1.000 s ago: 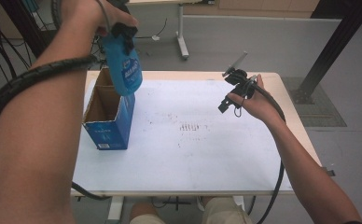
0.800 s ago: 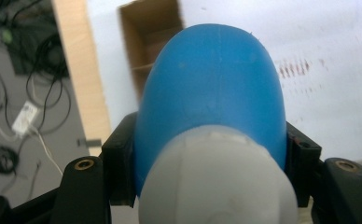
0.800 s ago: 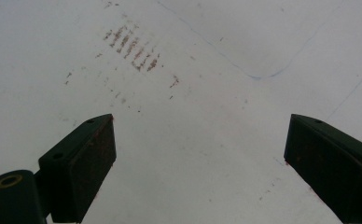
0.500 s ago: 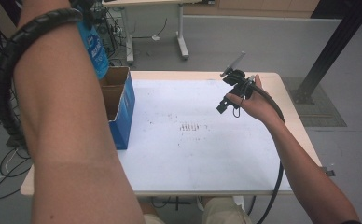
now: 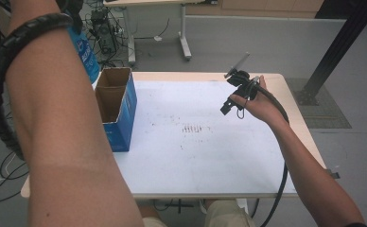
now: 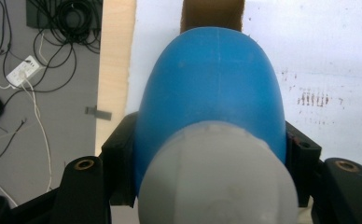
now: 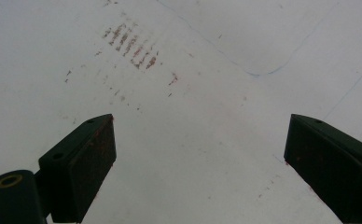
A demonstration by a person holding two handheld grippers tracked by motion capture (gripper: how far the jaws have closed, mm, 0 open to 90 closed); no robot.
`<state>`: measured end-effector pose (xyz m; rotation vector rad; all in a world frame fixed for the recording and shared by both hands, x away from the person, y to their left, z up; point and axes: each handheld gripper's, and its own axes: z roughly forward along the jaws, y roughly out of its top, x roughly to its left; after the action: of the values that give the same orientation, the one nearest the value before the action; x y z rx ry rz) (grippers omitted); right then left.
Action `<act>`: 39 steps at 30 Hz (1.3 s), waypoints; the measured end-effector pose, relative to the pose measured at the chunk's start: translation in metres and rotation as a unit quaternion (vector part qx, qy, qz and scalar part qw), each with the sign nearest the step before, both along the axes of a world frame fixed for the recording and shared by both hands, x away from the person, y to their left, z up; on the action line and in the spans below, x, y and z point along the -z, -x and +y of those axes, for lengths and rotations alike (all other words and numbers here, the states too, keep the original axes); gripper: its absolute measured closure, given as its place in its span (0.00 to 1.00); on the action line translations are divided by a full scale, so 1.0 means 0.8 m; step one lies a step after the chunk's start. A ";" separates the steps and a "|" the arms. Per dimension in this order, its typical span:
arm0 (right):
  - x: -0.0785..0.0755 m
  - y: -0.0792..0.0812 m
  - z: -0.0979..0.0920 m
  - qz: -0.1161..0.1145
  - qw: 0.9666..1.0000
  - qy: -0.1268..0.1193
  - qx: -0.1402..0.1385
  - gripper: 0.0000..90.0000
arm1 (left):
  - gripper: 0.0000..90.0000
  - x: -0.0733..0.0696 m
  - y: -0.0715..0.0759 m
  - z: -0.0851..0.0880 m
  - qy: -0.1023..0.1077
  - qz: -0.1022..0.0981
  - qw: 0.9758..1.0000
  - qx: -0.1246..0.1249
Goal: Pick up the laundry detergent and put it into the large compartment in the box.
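A blue plastic bottle (image 6: 212, 93) with a pale grey cap sits between the black jaws of my left gripper (image 6: 212, 163), cap end toward the camera; the pads press on both its sides. In the high view the bottle (image 5: 84, 54) hangs high at the far left, beyond my raised left forearm and left of the open blue cardboard box (image 5: 120, 106). The box's brown inside (image 6: 212, 14) lies below the bottle. My right gripper (image 5: 229, 105) hovers over the table's far right, its jaws (image 7: 198, 154) wide apart with nothing between them.
The white tabletop (image 5: 196, 156) bears faint reddish marks (image 7: 132, 44) near its middle. The box stands at the table's left edge. Cables and a power strip (image 6: 23, 70) lie on the floor to the left. Another table's legs (image 5: 184, 33) stand behind.
My left arm has carried the bottle up and to the left, from above the box opening to beyond its left side. The right gripper has kept still.
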<state>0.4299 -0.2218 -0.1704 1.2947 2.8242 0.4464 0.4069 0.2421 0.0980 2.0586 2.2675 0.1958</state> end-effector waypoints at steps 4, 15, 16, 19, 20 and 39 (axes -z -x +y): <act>0.001 -0.001 0.001 0.001 1.000 0.001 0.000 0.10 | 0.42 0.004 0.000 0.002 0.003 -0.004 1.000 0.001; 0.001 -0.002 -0.004 0.002 1.000 -0.003 0.002 0.10 | 0.42 0.021 -0.002 0.005 0.006 -0.009 1.000 0.002; 0.001 -0.001 -0.005 0.002 1.000 -0.003 0.002 0.10 | 0.42 0.023 -0.002 0.006 0.007 -0.009 1.000 0.002; -0.001 -0.001 -0.005 0.002 1.000 -0.002 0.004 0.10 | 0.42 0.030 -0.003 0.007 0.009 -0.008 1.000 0.002; -0.002 0.000 -0.005 0.001 1.000 -0.002 0.004 0.10 | 0.42 0.032 -0.003 0.007 0.009 -0.008 1.000 0.002; -0.008 0.003 -0.009 -0.005 1.000 0.000 0.006 0.10 | 0.42 0.090 -0.012 0.010 0.015 0.010 1.000 0.002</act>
<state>0.4271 -0.2287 -0.1641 1.3058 2.8073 0.4519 0.4163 0.2501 0.0261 2.0603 2.2626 0.1414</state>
